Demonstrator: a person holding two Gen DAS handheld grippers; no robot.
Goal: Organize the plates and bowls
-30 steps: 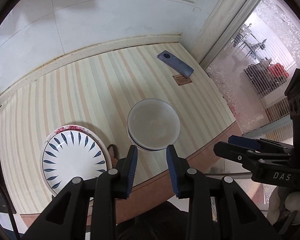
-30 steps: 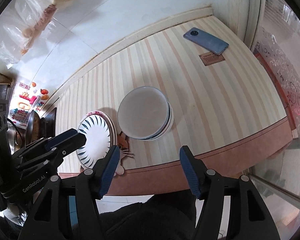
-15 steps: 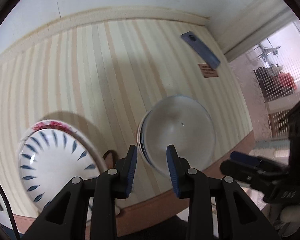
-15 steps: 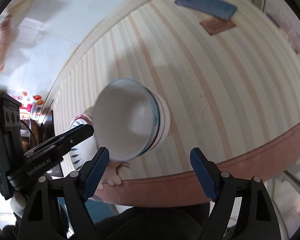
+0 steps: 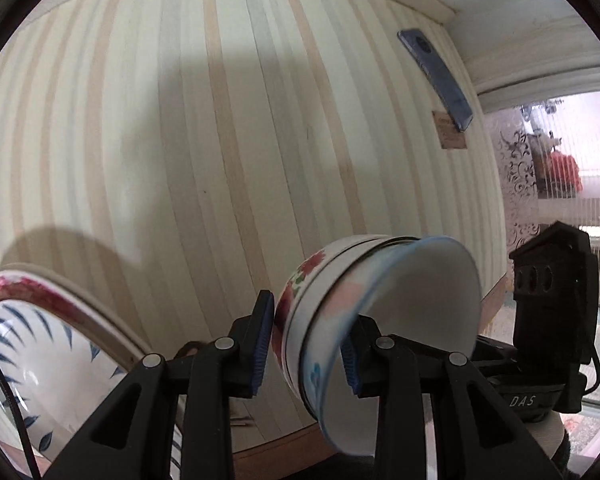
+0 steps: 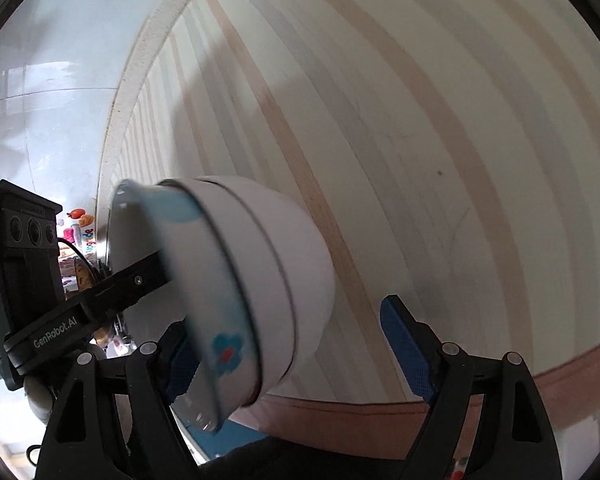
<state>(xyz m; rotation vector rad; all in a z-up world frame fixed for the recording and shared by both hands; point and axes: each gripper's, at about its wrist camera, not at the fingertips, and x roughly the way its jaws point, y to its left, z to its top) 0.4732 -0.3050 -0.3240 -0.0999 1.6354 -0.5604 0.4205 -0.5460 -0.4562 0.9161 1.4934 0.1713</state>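
Both grippers reach low over the striped worktop (image 5: 228, 128). The left gripper (image 5: 306, 346) has its jaws straddling the wall of the nested glossy bowls (image 5: 364, 320), though contact is unclear. The right gripper (image 6: 300, 364) gapes wide around the stack's base. Only the left view shows the blue-leaf plate (image 5: 40, 364) and phone (image 5: 436, 76).

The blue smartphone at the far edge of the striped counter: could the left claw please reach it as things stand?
Probably not: the left claw straddles the stacked floral bowls, and the smartphone lies far off.
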